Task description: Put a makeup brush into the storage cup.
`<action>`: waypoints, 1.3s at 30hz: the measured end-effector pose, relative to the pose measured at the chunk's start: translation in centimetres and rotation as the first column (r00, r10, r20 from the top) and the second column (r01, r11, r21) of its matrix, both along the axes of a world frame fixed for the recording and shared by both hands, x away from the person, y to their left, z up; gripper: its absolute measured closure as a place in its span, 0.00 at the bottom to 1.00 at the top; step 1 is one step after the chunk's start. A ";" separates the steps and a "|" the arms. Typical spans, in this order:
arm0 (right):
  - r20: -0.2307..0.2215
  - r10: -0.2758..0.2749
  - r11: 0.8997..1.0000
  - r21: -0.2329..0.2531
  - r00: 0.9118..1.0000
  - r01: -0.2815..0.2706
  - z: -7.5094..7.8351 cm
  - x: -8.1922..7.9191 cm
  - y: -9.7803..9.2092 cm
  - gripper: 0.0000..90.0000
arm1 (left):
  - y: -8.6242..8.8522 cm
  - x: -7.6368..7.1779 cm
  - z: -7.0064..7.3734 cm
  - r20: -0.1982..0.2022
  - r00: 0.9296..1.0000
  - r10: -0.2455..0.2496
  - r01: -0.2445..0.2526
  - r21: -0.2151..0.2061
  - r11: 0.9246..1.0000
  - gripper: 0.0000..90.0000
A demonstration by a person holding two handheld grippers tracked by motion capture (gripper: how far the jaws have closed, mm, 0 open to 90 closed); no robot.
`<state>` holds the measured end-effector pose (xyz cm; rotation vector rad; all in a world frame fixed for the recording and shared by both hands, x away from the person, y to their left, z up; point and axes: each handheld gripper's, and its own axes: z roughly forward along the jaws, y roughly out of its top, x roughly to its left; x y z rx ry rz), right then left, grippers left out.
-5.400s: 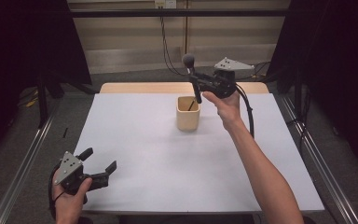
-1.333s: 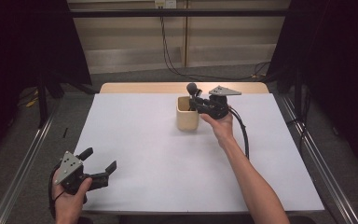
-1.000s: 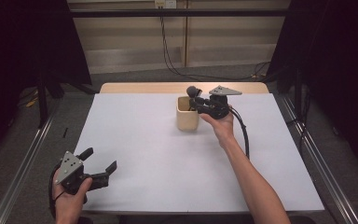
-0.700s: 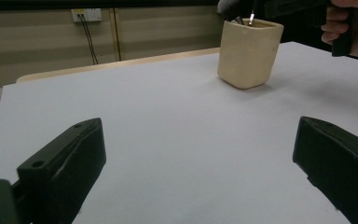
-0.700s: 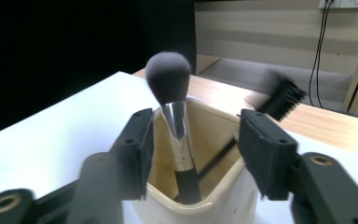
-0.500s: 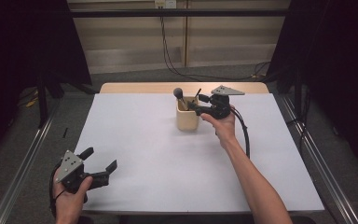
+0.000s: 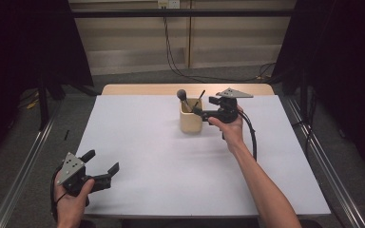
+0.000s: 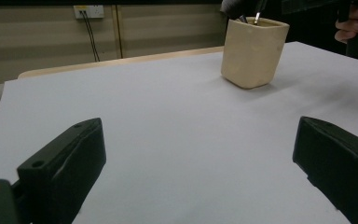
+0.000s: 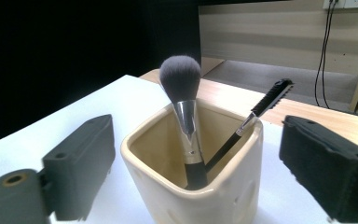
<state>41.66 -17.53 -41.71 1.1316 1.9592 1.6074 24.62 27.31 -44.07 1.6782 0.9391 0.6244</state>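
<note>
The right gripper (image 7: 200, 113) is held spread just beside the cup (image 7: 190, 118), its jaws standing either side of the near rim and gripping nothing. In the cup a brush (image 9: 184, 112) and a wand (image 9: 248, 122) are leaned. The left gripper (image 7: 100, 166) is held spread at the near-left worktop (image 7: 161, 161) edge.

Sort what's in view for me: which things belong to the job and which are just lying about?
In the job: large brush, slim spoolie brush, cream holder, open right gripper.

Just about: open left gripper idle near the table's front edge, wall cables, white table.
</note>
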 end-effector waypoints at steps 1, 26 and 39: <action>0.000 0.001 1.000 -0.001 1.000 -0.001 0.0 -0.1 -0.1 0.06 | 0.0 0.0 0.0 -0.001 1.000 -0.001 0.001 -0.001 1.000 0.03; 0.045 0.000 0.999 -0.034 0.999 0.002 0.5 -3.7 -2.8 0.02 | 0.2 -0.2 0.1 0.010 1.000 -0.004 0.004 0.000 1.000 0.03; 0.043 -0.049 0.998 -0.042 0.998 0.051 0.4 -5.9 -5.1 0.02 | 0.2 -0.3 0.2 0.018 1.000 -0.006 0.006 0.000 1.000 0.03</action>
